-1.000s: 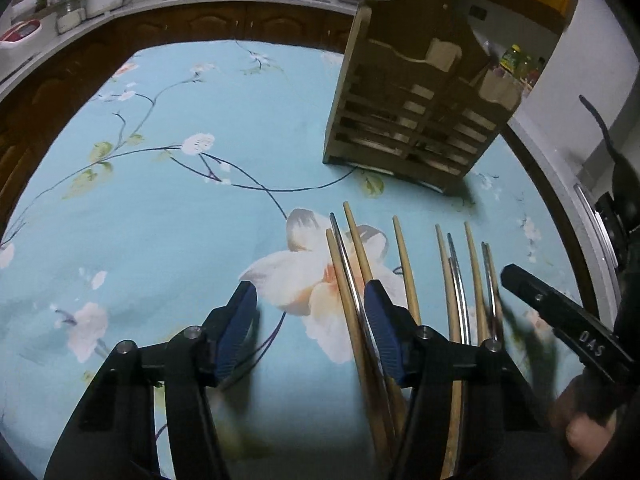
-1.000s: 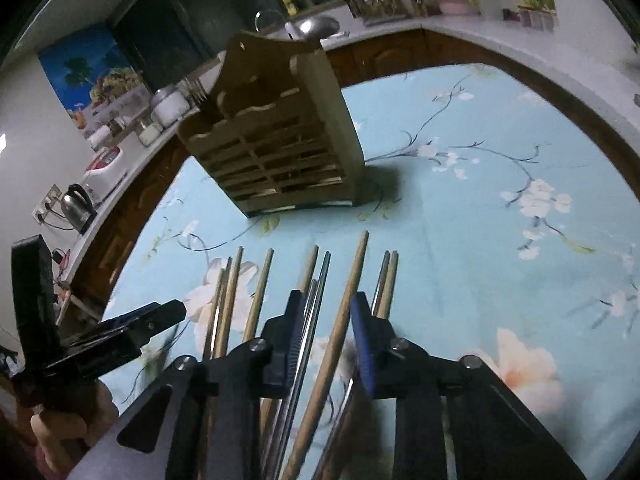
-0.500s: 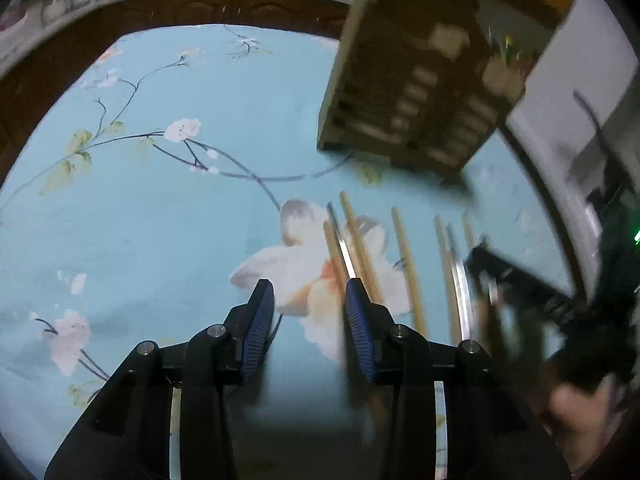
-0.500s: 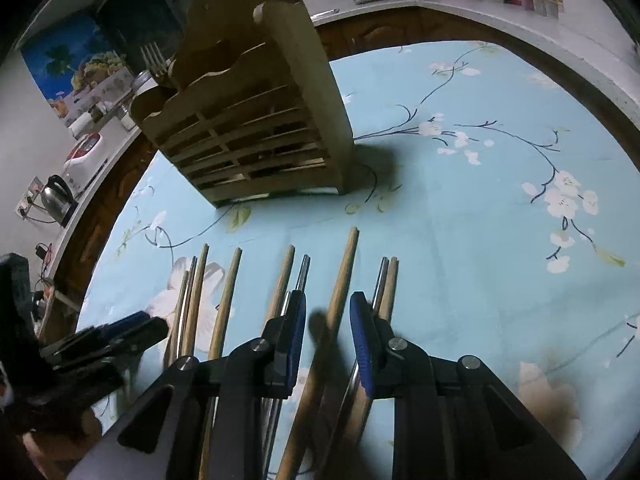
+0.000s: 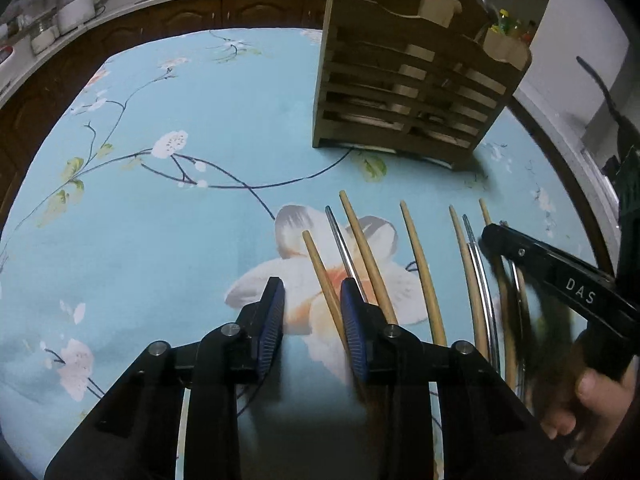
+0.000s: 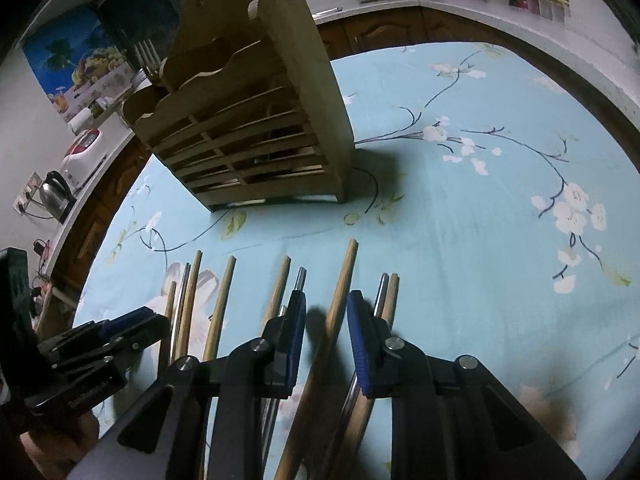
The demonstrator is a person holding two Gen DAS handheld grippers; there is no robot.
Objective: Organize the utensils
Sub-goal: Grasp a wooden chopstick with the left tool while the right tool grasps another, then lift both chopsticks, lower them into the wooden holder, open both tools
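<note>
Several wooden and metal chopsticks (image 5: 420,264) lie side by side on the blue floral cloth. A slatted wooden utensil holder (image 5: 404,92) stands beyond them, also in the right wrist view (image 6: 256,132). My left gripper (image 5: 312,324) is open, its jaws astride the leftmost wooden chopstick (image 5: 320,276), low over the cloth. My right gripper (image 6: 326,340) is open with a wooden chopstick (image 6: 340,292) between its blue pads, which do not touch it. The right gripper also shows in the left wrist view (image 5: 520,252), and the left gripper in the right wrist view (image 6: 120,328).
The blue floral cloth (image 5: 160,220) covers the table. A kitchen counter with jars (image 5: 72,16) runs behind it. A kettle (image 6: 56,192) and a rice cooker (image 6: 84,148) stand on the left counter. A fork (image 6: 146,56) sticks out of the holder.
Both grippers moved forward and lower toward the chopsticks. The left jaws narrowed and then shifted right, over the leftmost chopstick. The right jaws stay astride the same wooden chopstick.
</note>
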